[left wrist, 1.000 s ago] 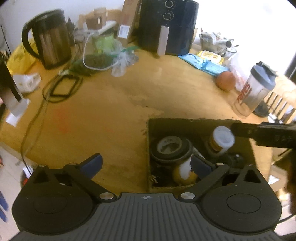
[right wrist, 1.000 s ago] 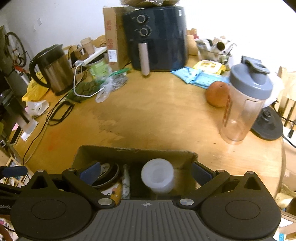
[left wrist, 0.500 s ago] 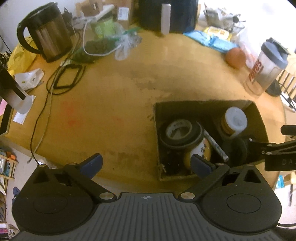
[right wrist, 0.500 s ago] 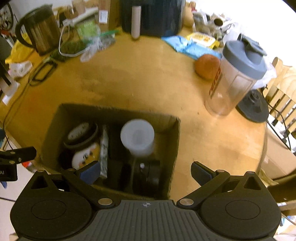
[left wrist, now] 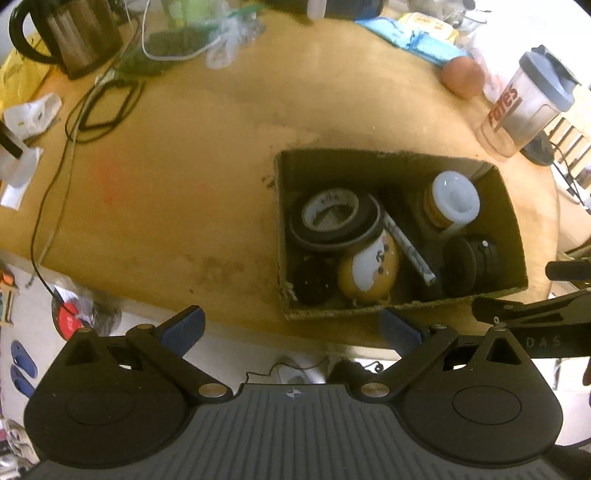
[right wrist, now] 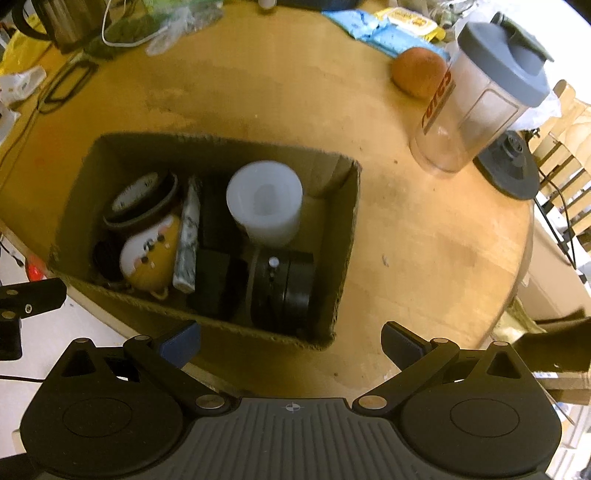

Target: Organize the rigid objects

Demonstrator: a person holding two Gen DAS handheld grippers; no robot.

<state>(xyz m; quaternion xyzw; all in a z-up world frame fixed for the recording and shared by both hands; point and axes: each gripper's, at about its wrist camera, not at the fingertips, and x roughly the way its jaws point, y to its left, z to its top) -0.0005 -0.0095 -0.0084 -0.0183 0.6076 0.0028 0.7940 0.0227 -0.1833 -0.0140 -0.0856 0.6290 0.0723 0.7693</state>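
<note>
The kettle (left wrist: 66,33) is cut off by the top edge, its outline blurred.

Round wooden table (left wrist: 221,155) bears cardboard box (left wrist: 399,162), shaker bottle (right wrist: 480,96), kettle (left wrist: 70,33).

Counts: 1 cardboard box (left wrist: 513,236) on the bench (left wrist: 207,155). Inside it: 1 white-capped bottle (left wrist: 452,199), 1 stack of black tape rolls (left wrist: 334,218) (number of rolls in it unclear), 1 yellow-and-white round figure (left wrist: 369,269), 1 long thin grey stick-like item (left wrist: 406,247), 1 black cylindrical piece (right wrist: 284,291), plus other dark items I can't separate. Outside the box: 1 shaker bottle (right wrist: 480,96), 1 orange round fruit (right wrist: 419,72), 1 kettle (left wrist: 70,33), 2 claws: left (left wrist: 291,328), right (right wrist: 290,341).
</note>
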